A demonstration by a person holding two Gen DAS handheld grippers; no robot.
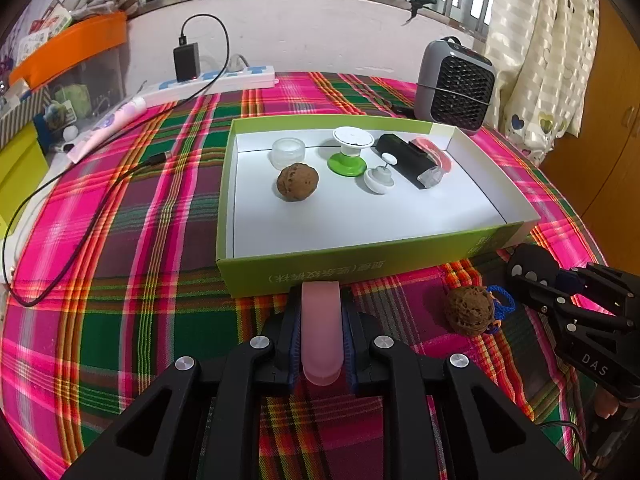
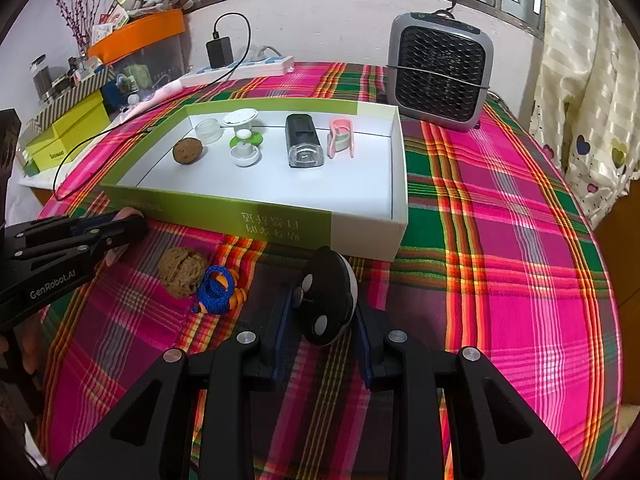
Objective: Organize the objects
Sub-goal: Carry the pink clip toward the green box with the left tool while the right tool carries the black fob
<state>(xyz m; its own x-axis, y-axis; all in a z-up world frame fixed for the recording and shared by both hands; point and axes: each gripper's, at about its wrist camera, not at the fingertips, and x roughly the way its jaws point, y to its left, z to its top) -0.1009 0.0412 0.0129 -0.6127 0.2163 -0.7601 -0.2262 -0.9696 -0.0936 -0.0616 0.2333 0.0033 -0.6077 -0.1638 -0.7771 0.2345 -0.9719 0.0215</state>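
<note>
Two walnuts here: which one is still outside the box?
The walnut on the plaid cloth beside the blue cord; the other walnut lies inside the box.

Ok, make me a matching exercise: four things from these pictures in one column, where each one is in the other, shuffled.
Things:
1. pink strip
2. black-and-white toy
3. blue cord
4. clear jar

Places:
A. inside the green box
B. in the right gripper
C. on the plaid cloth beside a walnut
D. in the left gripper

Pairs: 1-D, 2-B, 3-C, 4-A
</note>
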